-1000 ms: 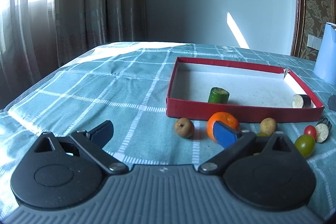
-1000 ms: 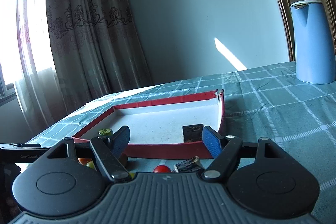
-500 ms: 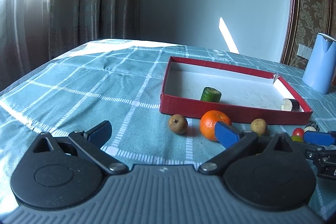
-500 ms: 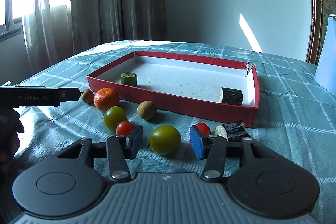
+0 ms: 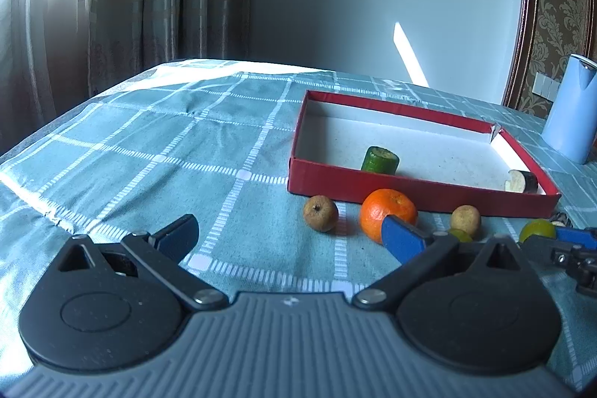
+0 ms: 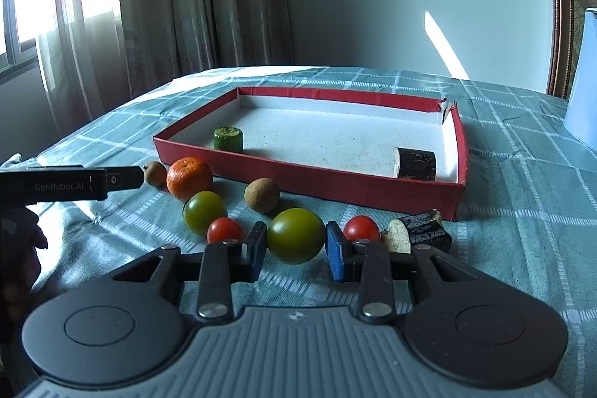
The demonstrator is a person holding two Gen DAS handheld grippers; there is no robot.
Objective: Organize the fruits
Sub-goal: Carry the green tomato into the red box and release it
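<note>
A red tray (image 6: 309,183) with a white floor holds a cucumber piece (image 6: 228,139) and an eggplant piece (image 6: 415,164). In front of it lie an orange (image 6: 188,177), two brown fruits (image 6: 262,194), two green tomatoes, two red tomatoes (image 6: 224,230) and another eggplant piece (image 6: 418,231). My right gripper (image 6: 296,250) is open, its pads on either side of the nearer green tomato (image 6: 296,234), close to its sides. My left gripper (image 5: 289,235) is open and empty above the cloth, short of the orange (image 5: 388,213) and a brown fruit (image 5: 320,212).
A blue kettle (image 5: 571,112) stands at the right behind the tray (image 5: 421,187). The table has a teal checked cloth (image 5: 168,152). Curtains and a window are at the left, a wall behind.
My right gripper has come forward and narrowed around the nearer green tomato. The left gripper has shifted a little left and stays open.
</note>
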